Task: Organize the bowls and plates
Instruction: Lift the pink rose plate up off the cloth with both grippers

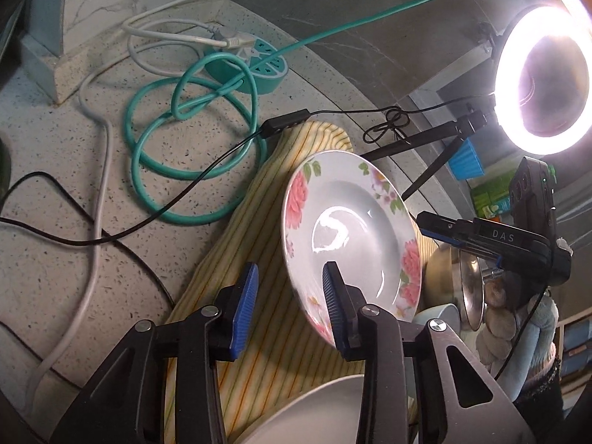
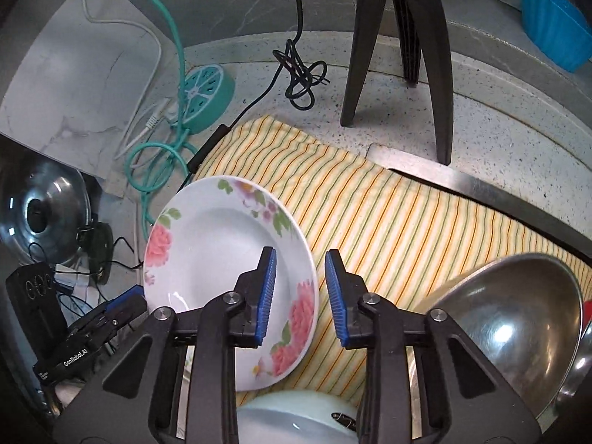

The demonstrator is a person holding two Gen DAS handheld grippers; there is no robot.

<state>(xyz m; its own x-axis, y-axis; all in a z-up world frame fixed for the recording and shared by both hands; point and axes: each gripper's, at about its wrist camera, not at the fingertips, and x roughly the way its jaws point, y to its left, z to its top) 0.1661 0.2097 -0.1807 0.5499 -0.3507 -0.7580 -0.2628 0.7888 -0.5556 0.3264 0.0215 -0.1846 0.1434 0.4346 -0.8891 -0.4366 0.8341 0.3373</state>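
A white plate with pink flowers (image 1: 351, 233) stands tilted on its edge above the yellow striped cloth (image 1: 255, 259). My left gripper (image 1: 290, 288) is open, with the plate's near rim between its blue pads. My right gripper (image 2: 300, 281) is also open, and the plate's (image 2: 225, 255) right rim lies between its fingers. The right gripper shows at the plate's far side in the left wrist view (image 1: 481, 236). A steel bowl (image 2: 518, 318) lies at the right. A pale bowl (image 2: 296, 418) sits below the right gripper. A white plate (image 1: 318, 414) lies under the left gripper.
A teal cable coil (image 1: 196, 144) and round power strip (image 1: 255, 63) lie on the speckled counter. A lit ring light (image 1: 544, 81) on a black tripod (image 2: 399, 55) stands behind the cloth. A blue ribbed cup (image 2: 551, 26) sits far right, a steel pot lid (image 2: 40, 207) at left.
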